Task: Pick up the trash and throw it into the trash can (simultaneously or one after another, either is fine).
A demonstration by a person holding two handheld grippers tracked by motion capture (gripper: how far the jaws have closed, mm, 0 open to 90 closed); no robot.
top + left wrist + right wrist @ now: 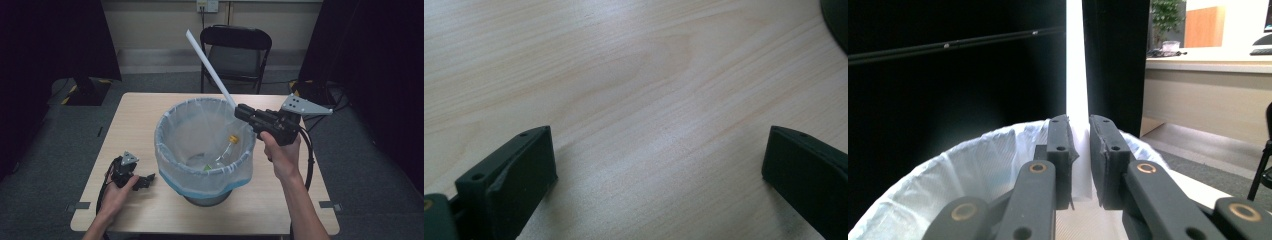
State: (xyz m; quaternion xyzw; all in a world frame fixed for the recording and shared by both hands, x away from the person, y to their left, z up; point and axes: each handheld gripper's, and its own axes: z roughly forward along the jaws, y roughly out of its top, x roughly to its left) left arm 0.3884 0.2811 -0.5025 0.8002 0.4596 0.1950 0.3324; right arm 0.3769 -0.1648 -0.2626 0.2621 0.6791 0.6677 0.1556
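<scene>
Right hand-held gripper [240, 111] clamped on long white flat strip [210, 67] over bag-lined round bin [165, 150]; next, release it inside. Left hand-held gripper [148, 180] apart, resting on counter [135, 110].

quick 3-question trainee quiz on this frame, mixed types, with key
1. True or false: the right gripper is shut on the white strip.
2. Where does the left gripper sit? A) inside the bin B) on the table, left of the bin C) on the chair
3. Name one thing lying at the bottom of the lined bin.

Key
1. True: its jaws clamp the strip's lower end above the bin's rim.
2. B: it rests on the table with its jaws open and nothing between them.
3. The bottle with the yellow cap; a small green piece is beside it.
</scene>
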